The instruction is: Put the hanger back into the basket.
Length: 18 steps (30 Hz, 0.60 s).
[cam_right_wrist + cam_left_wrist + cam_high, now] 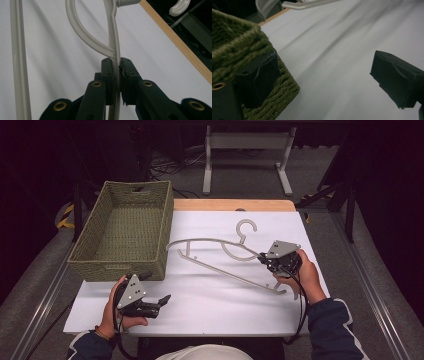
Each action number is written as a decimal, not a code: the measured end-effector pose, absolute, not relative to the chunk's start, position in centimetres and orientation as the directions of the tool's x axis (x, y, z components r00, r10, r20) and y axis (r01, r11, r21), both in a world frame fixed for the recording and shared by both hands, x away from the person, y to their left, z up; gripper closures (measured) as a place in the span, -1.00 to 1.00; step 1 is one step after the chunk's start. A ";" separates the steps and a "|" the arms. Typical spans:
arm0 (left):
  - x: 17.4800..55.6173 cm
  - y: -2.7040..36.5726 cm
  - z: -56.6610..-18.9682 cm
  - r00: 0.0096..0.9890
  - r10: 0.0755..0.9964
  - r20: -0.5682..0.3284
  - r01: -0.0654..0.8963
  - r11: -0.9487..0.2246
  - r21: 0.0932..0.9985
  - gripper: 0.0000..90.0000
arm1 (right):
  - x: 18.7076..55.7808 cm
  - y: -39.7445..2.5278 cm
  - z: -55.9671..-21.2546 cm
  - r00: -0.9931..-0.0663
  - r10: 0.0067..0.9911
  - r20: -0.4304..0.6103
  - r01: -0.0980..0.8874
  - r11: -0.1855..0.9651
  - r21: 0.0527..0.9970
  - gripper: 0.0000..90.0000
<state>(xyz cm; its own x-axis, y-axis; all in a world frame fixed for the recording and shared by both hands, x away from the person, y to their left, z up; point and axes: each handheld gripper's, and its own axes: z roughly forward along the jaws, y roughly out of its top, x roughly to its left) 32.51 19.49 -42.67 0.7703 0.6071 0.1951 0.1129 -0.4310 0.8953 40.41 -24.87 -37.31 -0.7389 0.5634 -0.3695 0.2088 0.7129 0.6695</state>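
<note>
The right gripper [263,259] is clamped on the grey clothes hanger [220,251] — in the right gripper view its two black jaws press together on the thin upper arm of the hanger [115,50], just below where the curved inner loop meets that arm. The hanger lies across the middle of the white bench [210,295], its hook [246,227] pointing toward the far wooden edge and its long straight bar [230,272] running diagonally from near the basket down toward the right hand [305,275]. The left end of the hanger sits just beside the basket's right wall; whether they touch cannot be told.

The left gripper [162,300] is held low over the near left part of the bench, jaws apart with nothing between them — in the left gripper view the gap shows bare white bench, and one jaw sits right by the near corner of the woven green basket [234,47]. The left hand [112,312] holds it just in front of the basket's [120,227] near wall. The basket stands on the left side of the bench, well apart from the right gripper
</note>
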 end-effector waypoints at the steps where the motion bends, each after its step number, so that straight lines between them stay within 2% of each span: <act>1: 32.3 19.5 -42.3 0.768 0.610 0.198 0.103 -0.421 0.901 -0.80 | 40.2 -24.8 -37.3 -0.743 0.557 -0.371 0.202 0.715 0.670 0.83; 8: 31.0 18.3 -39.3 0.735 0.617 0.282 0.018 -0.433 0.901 -0.75 | 38.9 -23.5 -37.6 -0.784 0.475 -0.400 0.150 0.769 0.621 0.83; 12: 31.0 16.2 -37.3 0.718 0.612 0.332 -0.011 -0.467 0.884 -0.67 | 38.3 -22.7 -38.1 -0.804 0.425 -0.416 0.127 0.806 0.579 0.83; 18: 32.1 13.2 -36.8 0.741 0.569 0.357 -0.001 -0.531 0.847 -0.55 | 37.3 -21.6 -38.0 -0.838 0.336 -0.430 0.068 0.846 0.529 0.83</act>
